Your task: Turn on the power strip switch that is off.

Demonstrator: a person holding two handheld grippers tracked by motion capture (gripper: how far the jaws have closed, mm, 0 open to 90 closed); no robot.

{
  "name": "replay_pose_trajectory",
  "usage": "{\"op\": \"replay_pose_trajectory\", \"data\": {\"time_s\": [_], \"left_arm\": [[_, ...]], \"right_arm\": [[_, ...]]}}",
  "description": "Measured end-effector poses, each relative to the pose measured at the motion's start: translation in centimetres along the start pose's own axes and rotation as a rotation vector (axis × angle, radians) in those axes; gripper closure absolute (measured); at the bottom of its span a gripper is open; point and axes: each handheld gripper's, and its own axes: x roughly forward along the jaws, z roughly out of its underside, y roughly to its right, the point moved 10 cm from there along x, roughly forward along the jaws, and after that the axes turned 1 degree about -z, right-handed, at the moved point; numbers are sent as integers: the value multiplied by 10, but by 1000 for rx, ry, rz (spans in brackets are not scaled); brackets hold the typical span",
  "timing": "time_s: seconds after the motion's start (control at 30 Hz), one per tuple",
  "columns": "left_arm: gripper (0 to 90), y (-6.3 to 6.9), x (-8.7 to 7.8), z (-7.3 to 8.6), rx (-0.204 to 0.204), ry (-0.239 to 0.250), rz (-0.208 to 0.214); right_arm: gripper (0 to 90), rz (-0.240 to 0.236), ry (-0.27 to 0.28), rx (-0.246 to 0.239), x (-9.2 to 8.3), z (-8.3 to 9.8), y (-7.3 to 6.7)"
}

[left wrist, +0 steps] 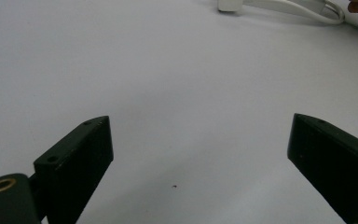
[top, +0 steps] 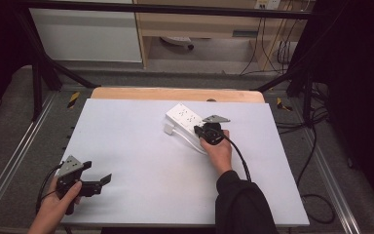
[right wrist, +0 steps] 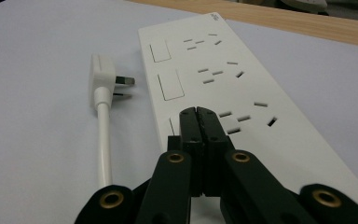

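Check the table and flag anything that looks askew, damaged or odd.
Nothing looks damaged or spilled. The white power strip lies at an angle to the table edges, its plug unplugged and lying flat beside it on its cord. The right gripper is shut, tips over the strip's third switch; whether they touch it is unclear.

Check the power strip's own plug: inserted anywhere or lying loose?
Loose. The plug lies on the table beside the power strip, prongs bare, in no socket.

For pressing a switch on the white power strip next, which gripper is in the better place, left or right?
Right. The right gripper has its fingers shut together directly over the power strip, beside its switches. The left gripper is open over bare table near the front-left corner, far from the strip.
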Motion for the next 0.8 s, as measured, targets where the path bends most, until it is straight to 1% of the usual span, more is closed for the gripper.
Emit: {"op": "replay_pose_trajectory", "data": {"time_s": [0.33,0.5,0.8], "left_arm": [[69,0,0,0,0,3,0],[69,0,0,0,-1,3,1],[69,-1,0,0,3,0,0]], "right_arm": [[900,-4,-13,-5,3,-2,-2],[900,-6,-12,-2,3,-3,-4],[900,-3,1,-6,0,-10,-2]]}}
